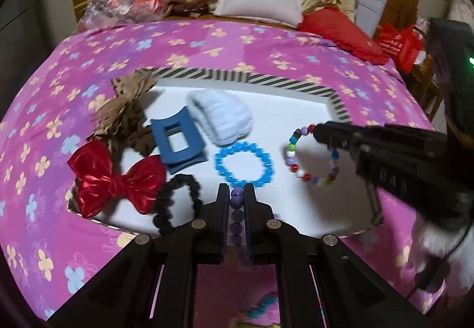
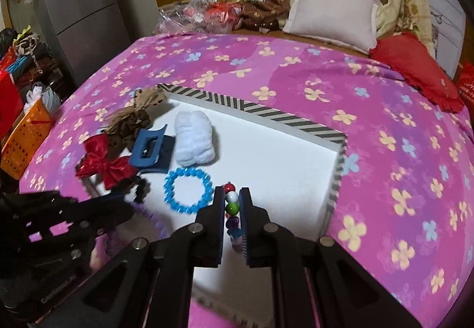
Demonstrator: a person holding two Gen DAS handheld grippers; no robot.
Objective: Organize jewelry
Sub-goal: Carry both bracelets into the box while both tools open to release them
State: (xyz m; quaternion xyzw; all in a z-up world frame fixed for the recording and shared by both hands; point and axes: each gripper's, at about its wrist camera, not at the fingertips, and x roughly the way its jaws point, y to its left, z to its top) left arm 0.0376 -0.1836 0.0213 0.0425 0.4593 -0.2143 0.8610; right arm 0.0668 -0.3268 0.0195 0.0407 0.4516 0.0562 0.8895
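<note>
Now both jaws clamp beaded bracelets: purple bracelet (image 1: 236, 200), multicoloured bracelet (image 2: 232, 203).

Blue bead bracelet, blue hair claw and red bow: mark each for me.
Blue bead bracelet (image 1: 243, 164), left wrist view, left arc of its bead ring.
Blue hair claw (image 1: 177, 142), left wrist view, frame around its rectangular opening.
Red bow (image 2: 104, 163), right wrist view, centre knot.

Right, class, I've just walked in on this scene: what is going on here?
A person is sorting jewelry and hair accessories into a striped-edged tray on a bed. The left gripper is shut on a purple bead bracelet; the right gripper is shut on a multicoloured bead bracelet, which hangs over the tray. A blue bracelet, a blue hair claw and a red bow already lie there.
</note>
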